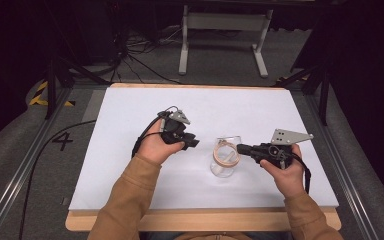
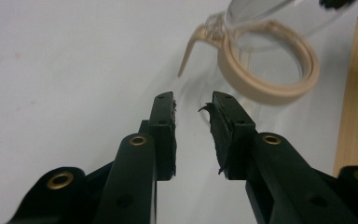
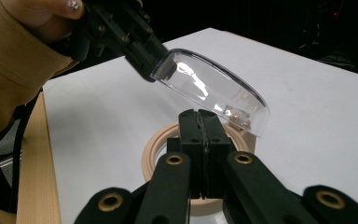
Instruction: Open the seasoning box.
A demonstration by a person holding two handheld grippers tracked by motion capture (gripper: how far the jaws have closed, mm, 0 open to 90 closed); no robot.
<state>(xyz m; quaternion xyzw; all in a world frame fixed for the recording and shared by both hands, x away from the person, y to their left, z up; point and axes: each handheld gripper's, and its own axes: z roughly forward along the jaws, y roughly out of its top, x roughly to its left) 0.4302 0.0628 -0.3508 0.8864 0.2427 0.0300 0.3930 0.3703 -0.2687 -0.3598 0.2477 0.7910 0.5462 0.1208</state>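
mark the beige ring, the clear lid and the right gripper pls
beige ring [image 2: 279, 95], left gripper view, on its near band.
clear lid [image 3: 214, 88], right gripper view, on the middle of the dome.
right gripper [image 3: 204, 116], right gripper view, at the tips of its closed jaws.
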